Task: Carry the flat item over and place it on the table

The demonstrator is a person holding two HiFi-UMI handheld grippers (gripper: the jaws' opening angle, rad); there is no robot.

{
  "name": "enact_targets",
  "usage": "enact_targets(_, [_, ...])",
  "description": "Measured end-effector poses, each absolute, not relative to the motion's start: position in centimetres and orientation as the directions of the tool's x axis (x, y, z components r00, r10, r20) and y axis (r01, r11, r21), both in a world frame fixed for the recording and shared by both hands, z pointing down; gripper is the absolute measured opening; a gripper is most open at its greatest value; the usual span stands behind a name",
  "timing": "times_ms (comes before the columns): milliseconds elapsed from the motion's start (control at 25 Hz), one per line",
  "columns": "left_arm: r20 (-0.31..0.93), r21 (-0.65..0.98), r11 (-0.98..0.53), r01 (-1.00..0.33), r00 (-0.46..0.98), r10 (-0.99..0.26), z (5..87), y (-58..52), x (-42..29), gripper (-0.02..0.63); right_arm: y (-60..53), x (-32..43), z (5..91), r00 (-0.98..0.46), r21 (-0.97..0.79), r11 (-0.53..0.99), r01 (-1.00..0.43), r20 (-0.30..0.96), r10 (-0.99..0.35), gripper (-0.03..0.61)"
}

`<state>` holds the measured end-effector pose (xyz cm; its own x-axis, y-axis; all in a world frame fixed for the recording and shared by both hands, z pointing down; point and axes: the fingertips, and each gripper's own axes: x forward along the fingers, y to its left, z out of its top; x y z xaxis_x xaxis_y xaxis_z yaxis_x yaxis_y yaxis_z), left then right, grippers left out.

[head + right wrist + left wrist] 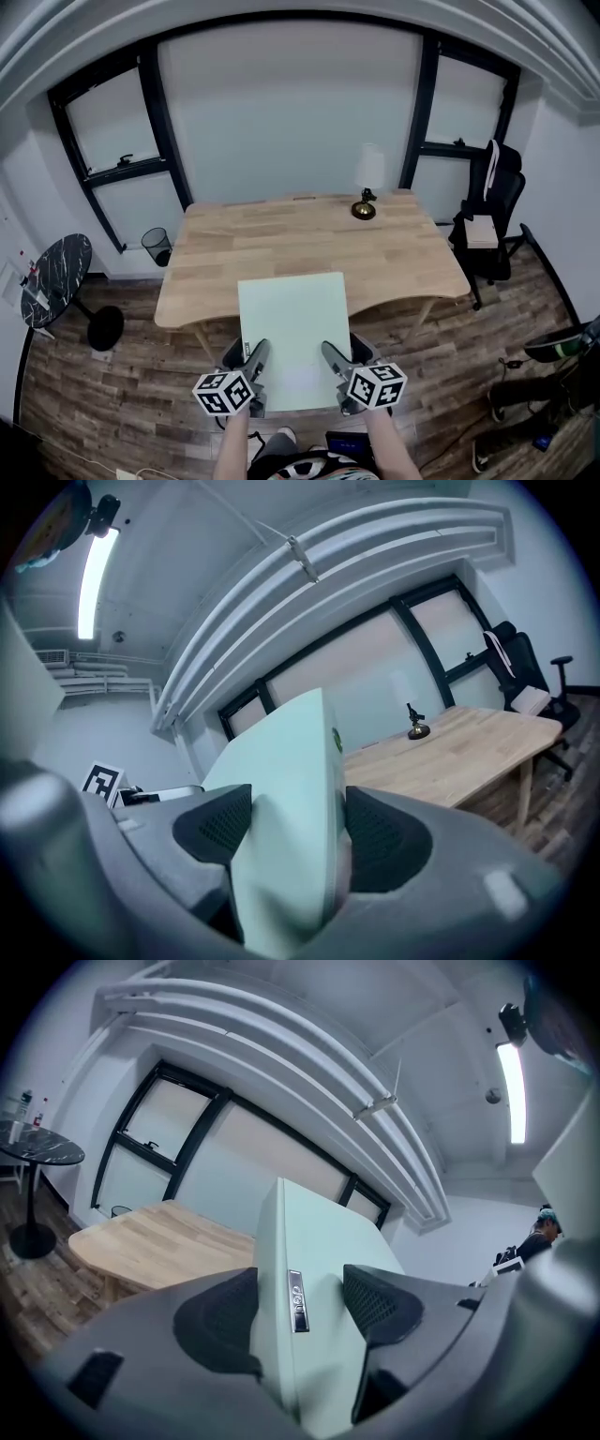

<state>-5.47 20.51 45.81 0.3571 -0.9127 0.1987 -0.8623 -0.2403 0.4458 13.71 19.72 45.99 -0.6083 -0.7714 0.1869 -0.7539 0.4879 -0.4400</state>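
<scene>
Left gripper (255, 349) and right gripper (330, 351) both clamp the pale-green board (295, 319).

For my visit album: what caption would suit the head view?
Seen from above, the left tongs and right tongs grip a pale green board by a wooden table.
</scene>
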Motion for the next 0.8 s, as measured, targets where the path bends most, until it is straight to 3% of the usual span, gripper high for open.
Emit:
enact_targets(400, [0.217,0.464,-0.234,-0.854,0.365,-0.905,48.0,17.4,-5.5,0.285,16.7,13.7,48.0,-0.601,-0.45,0.469,-0.76,0.215,-0.769,0.301])
enact_targets(800, [0.255,0.493,-0.237,-0.837,0.4,-0.88,50.9,2.5,-8.8,0.285,2.4,10.4,50.4,-0.571,-0.461,0.415,-0.784,0.275,-0.773,0.301])
